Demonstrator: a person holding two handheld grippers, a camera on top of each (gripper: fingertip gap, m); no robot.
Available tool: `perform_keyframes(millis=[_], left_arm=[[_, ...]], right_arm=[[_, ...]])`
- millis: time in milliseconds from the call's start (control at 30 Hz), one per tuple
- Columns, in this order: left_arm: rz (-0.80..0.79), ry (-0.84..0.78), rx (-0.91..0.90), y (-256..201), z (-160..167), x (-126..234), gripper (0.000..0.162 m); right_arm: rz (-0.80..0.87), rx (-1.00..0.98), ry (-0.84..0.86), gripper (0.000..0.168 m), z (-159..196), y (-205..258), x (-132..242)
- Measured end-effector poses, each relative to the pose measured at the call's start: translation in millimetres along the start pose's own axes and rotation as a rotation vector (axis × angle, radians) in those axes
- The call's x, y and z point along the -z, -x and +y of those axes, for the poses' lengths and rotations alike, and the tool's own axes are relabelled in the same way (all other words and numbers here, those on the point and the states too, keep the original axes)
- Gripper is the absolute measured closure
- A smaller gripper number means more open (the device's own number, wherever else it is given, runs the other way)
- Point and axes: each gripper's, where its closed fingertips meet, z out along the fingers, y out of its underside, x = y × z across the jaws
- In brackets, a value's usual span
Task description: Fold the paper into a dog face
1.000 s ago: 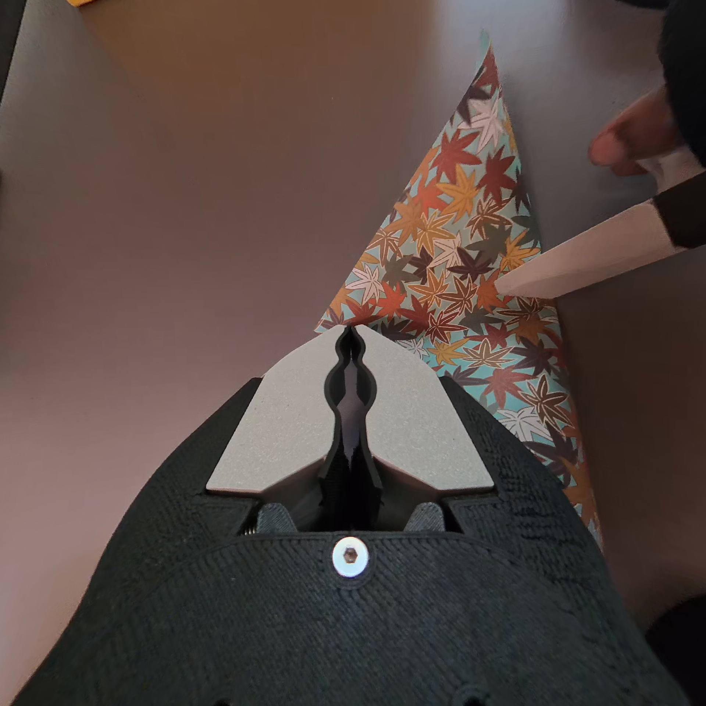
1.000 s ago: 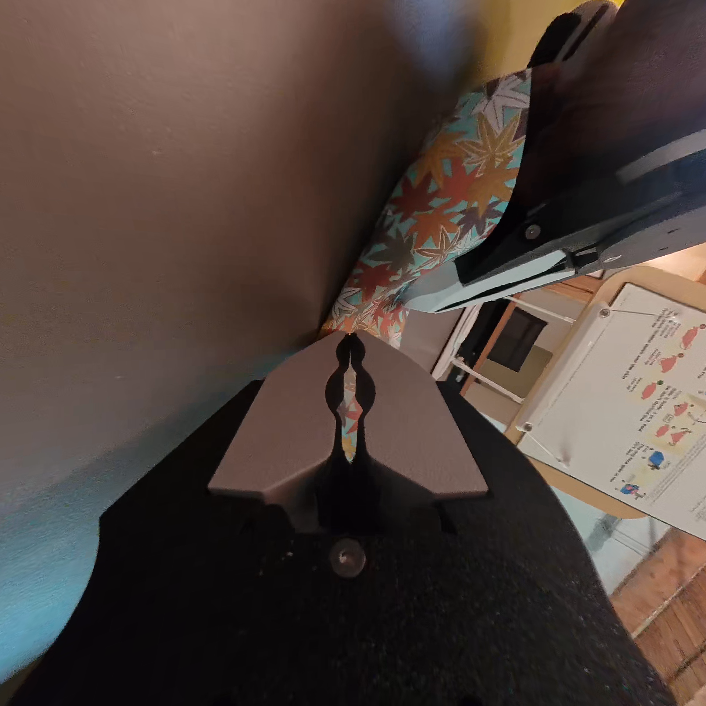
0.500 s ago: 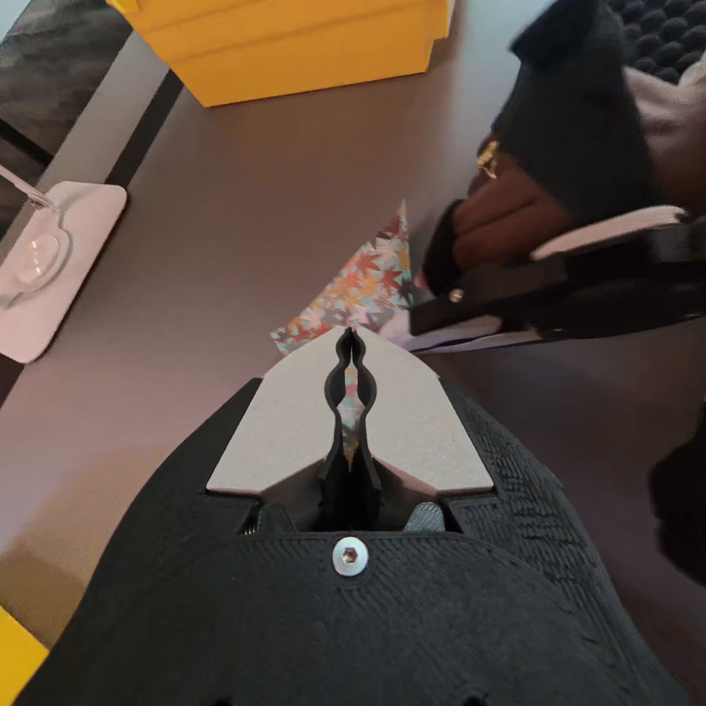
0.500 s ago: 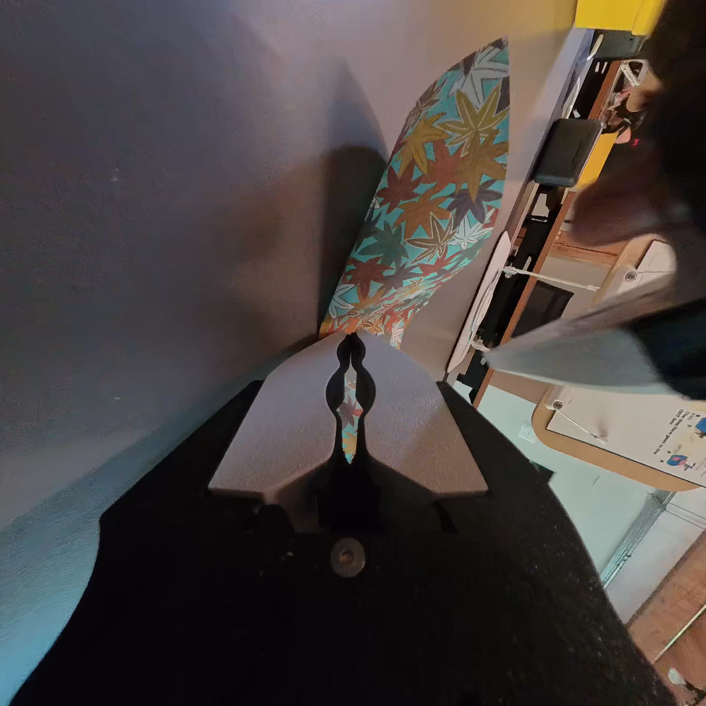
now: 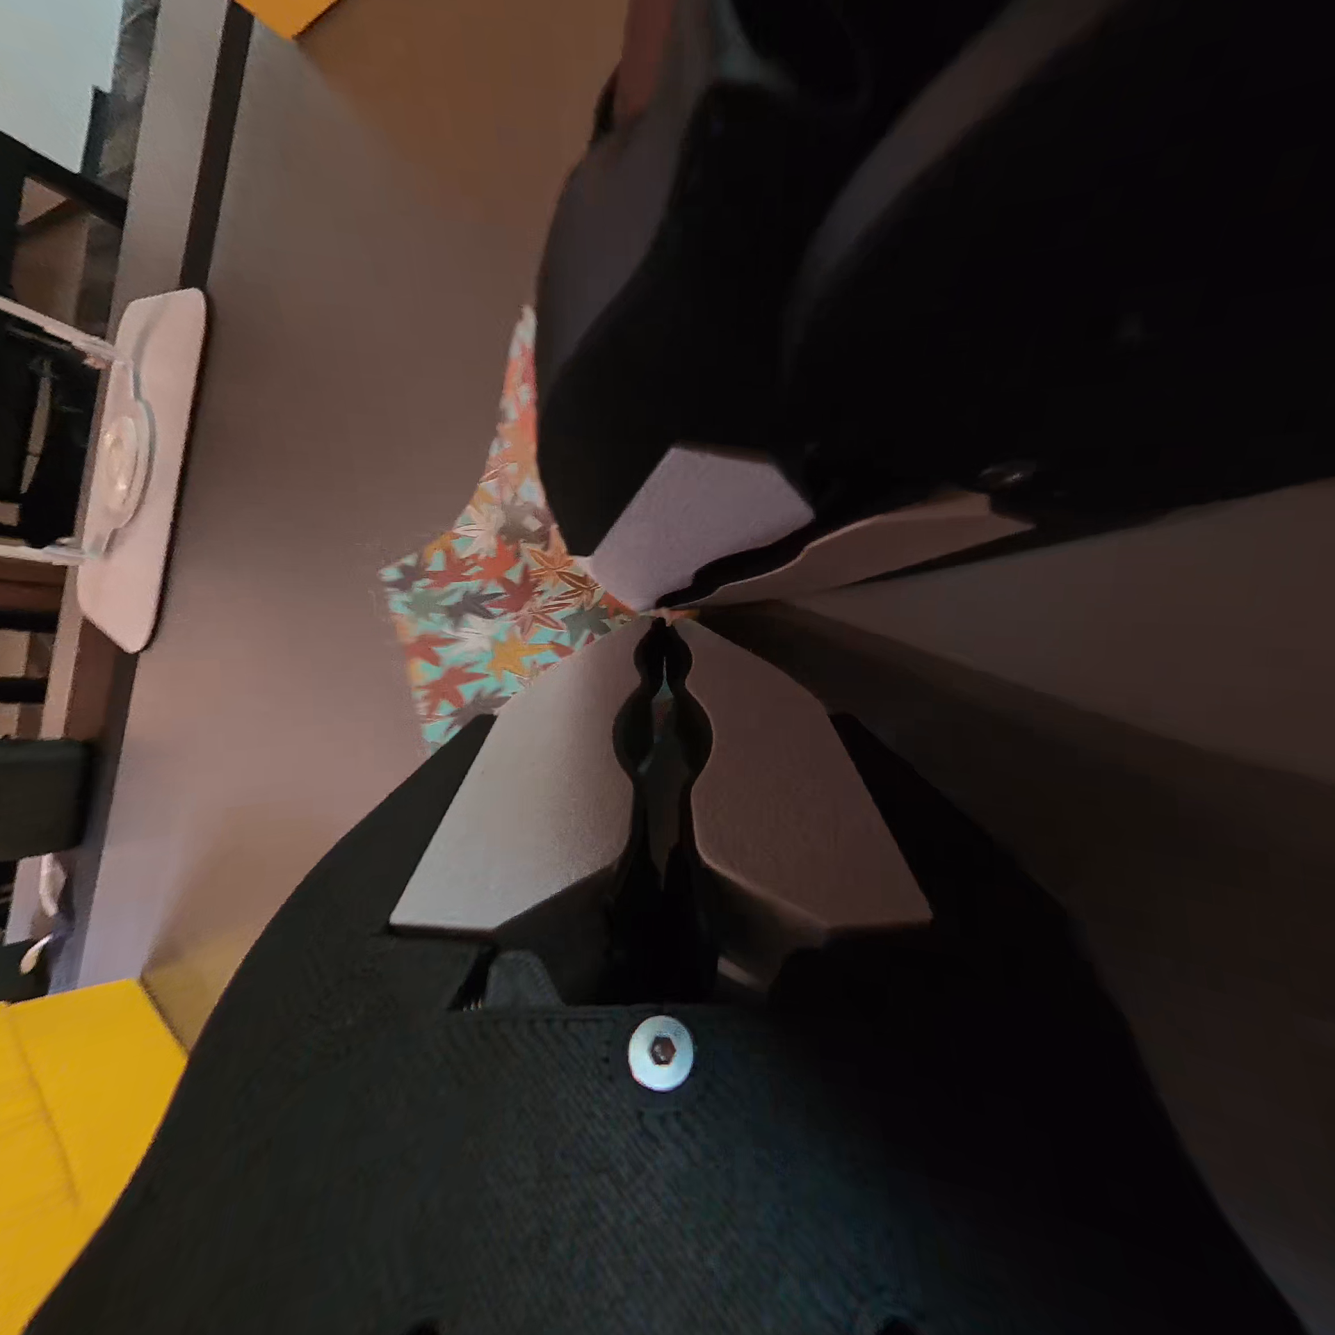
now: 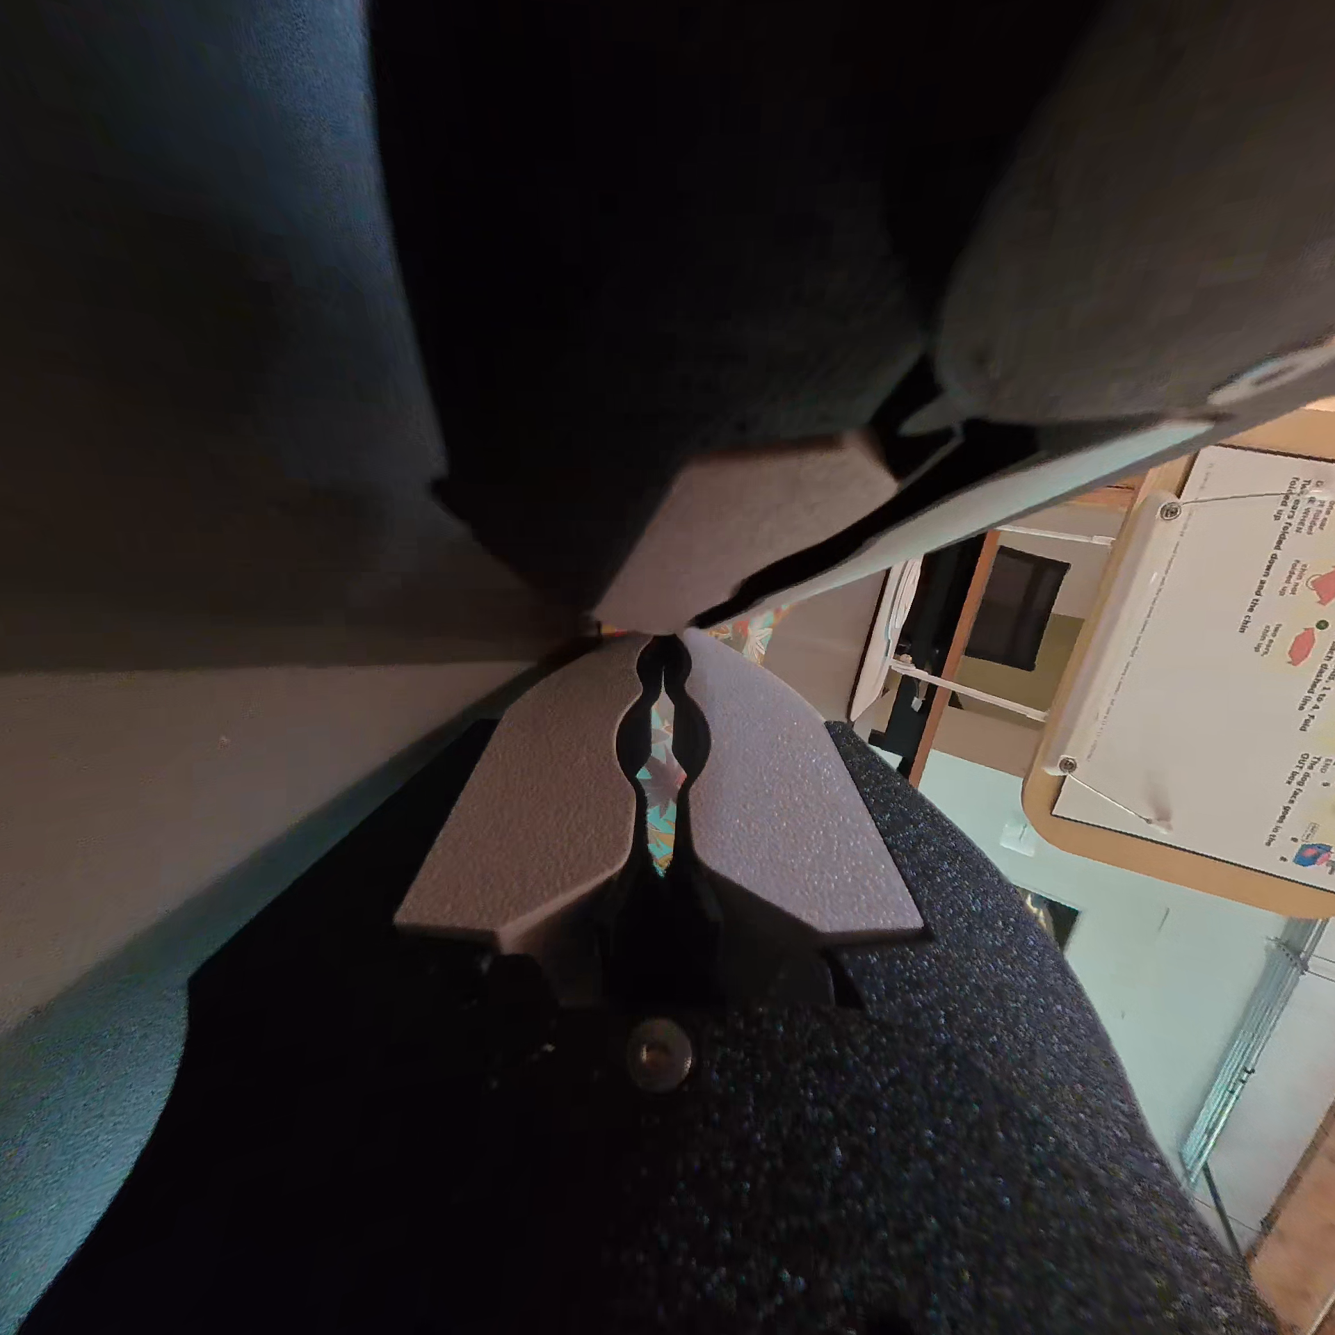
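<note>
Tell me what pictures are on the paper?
Autumn leaves on turquoise paper, clearest in the left wrist view.

a craft or lab workroom: a plain brown surface, a yellow box at 8 o'clock, an instruction board at 3 o'clock.

Yellow box at the worktop's near corner, a second yellow box at its far edge. White stand base with a clear disc near the worktop's left edge. Off the worktop, a printed instruction sheet on a tan board.
</note>
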Motion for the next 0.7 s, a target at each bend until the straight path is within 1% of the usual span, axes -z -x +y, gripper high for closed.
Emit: perform_keyframes(millis=[67, 167, 200, 267, 500, 700], left_arm=[[-0.069, -0.002, -0.011, 11, -1, 3, 0.162], [-0.032, -0.003, -0.010, 5, 0, -4, 0.162], [-0.042, 0.006, -0.022, 4, 1, -7, 0.162], [-0.063, 0.010, -0.049, 5, 1, -8, 0.162], [-0.008, 0.056, -0.096, 5, 3, -8, 0.161], [-0.013, 0.055, -0.195, 4, 3, -9, 0.162]], right_arm=[[-0.010, -0.006, 0.001, 0.168, 0, 0, 0], [-0.011, -0.011, 0.003, 0.168, 0, 0, 0], [-0.013, -0.014, 0.003, 0.168, 0, 0, 0], [-0.013, -0.020, 0.000, 0.168, 1, 0, 0], [-0.017, -0.028, -0.010, 0.168, 1, 0, 0], [-0.024, 0.037, 0.005, 0.168, 5, 2, 2]])
